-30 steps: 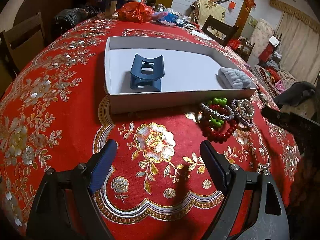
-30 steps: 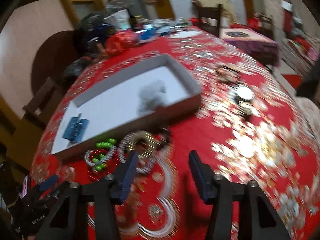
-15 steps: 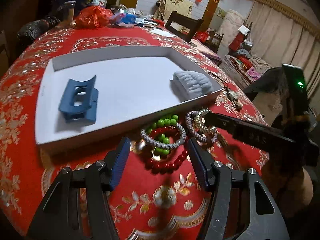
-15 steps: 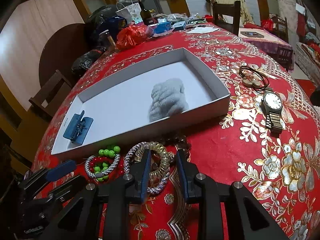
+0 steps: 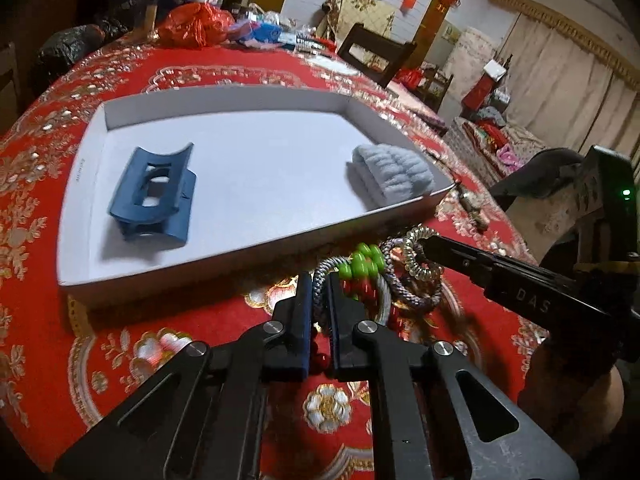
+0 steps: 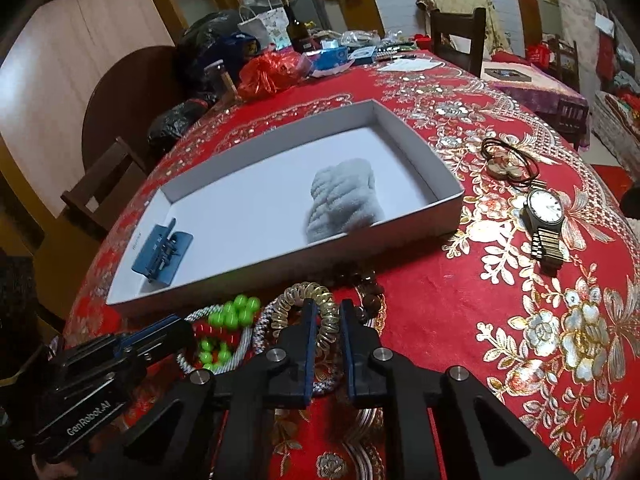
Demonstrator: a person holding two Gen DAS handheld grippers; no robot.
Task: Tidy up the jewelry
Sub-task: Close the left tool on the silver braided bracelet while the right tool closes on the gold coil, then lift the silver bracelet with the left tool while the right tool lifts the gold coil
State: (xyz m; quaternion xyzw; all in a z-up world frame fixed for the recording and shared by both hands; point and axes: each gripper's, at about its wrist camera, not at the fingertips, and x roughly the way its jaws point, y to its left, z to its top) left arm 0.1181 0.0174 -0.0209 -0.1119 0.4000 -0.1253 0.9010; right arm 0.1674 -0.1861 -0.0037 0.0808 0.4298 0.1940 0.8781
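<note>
A pile of bracelets lies on the red cloth in front of a white tray (image 5: 240, 256). My left gripper (image 5: 319, 292) is shut on a silver-grey braided bracelet (image 5: 320, 280) beside green beads (image 5: 366, 262) and red beads (image 5: 394, 316). My right gripper (image 6: 326, 320) is shut on a clear gold spiral coil band (image 6: 320, 296), which also shows in the left wrist view (image 5: 420, 256). The tray (image 6: 448, 200) holds a blue hair claw (image 5: 154, 196) and a pale blue fluffy scrunchie (image 5: 394, 178).
A wristwatch (image 6: 546, 220) and a black cord necklace (image 6: 508, 160) lie on the cloth right of the tray. Bags, a bottle and clutter (image 6: 272, 68) crowd the table's far end. Chairs (image 6: 458, 36) stand around the table.
Both grippers have closed: the left on the braided bracelet, the right on the spiral coil band. The left moved forward into the pile.
</note>
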